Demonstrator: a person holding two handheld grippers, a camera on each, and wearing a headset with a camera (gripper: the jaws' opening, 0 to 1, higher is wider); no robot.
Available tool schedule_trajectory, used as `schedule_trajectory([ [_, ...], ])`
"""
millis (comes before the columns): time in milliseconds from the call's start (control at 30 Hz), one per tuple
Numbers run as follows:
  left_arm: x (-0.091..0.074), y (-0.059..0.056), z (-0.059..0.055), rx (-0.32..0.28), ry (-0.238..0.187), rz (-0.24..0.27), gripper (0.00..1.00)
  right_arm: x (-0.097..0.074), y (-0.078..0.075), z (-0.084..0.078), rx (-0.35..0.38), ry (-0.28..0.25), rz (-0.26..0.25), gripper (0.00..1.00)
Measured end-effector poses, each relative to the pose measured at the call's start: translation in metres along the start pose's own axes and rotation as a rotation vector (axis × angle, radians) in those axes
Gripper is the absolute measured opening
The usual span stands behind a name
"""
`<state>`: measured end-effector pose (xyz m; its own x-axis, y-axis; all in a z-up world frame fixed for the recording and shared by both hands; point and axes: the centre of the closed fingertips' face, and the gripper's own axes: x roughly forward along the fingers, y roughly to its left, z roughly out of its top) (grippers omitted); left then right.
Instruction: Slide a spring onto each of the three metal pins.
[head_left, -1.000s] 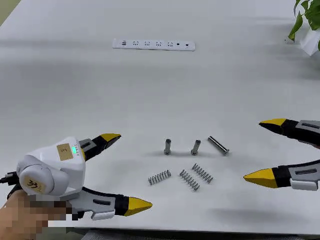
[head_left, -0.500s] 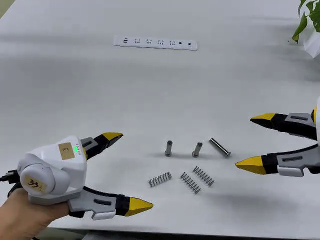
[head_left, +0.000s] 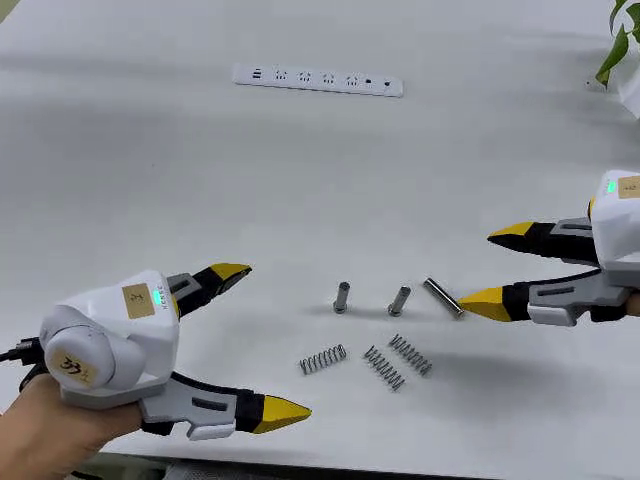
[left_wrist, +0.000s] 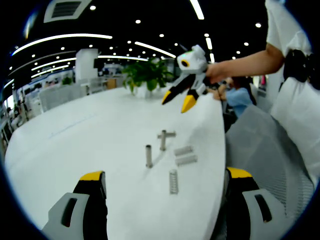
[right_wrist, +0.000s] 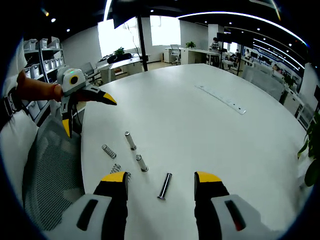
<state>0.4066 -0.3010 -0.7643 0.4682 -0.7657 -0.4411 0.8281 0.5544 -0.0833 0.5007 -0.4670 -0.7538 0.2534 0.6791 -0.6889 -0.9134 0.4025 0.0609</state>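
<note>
So far no spring is on a pin: three springs (head_left: 383, 367) lie loose on the bench (head_left: 300, 180) just near of the metal pins (head_left: 399, 300), two upright, the rightmost flat beside the right gripper (head_left: 478, 268), its fingers apart and empty like the left gripper (head_left: 275, 340).

White left gripper (head_left: 262, 340), white right gripper (head_left: 490, 267), black yellow-tipped fingers (head_left: 212, 405), green lights (head_left: 153, 298)

I see a white power strip (head_left: 317, 79) lying flat on the far part of the white table (head_left: 150, 170), well apart from a leafy plant (head_left: 622, 50) at the right edge (only partly in frame).
</note>
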Motion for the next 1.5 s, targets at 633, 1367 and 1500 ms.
schedule_trajectory([
  [633, 0.002, 0.005, 0.001, -0.022, -0.020, 0.002, 1.00, 0.039, -0.015, -0.008, 0.105, 0.120, -0.044, 0.33],
  [1367, 0.004, 0.011, -0.004, -0.056, -0.031, -0.009, 1.00, 0.072, -0.011, -0.034, 0.163, 0.288, -0.071, 0.21],
  [1500, 0.004, 0.011, -0.005, -0.063, -0.034, -0.010, 1.00, 0.074, -0.009, -0.034, 0.178, 0.302, -0.069, 0.19],
])
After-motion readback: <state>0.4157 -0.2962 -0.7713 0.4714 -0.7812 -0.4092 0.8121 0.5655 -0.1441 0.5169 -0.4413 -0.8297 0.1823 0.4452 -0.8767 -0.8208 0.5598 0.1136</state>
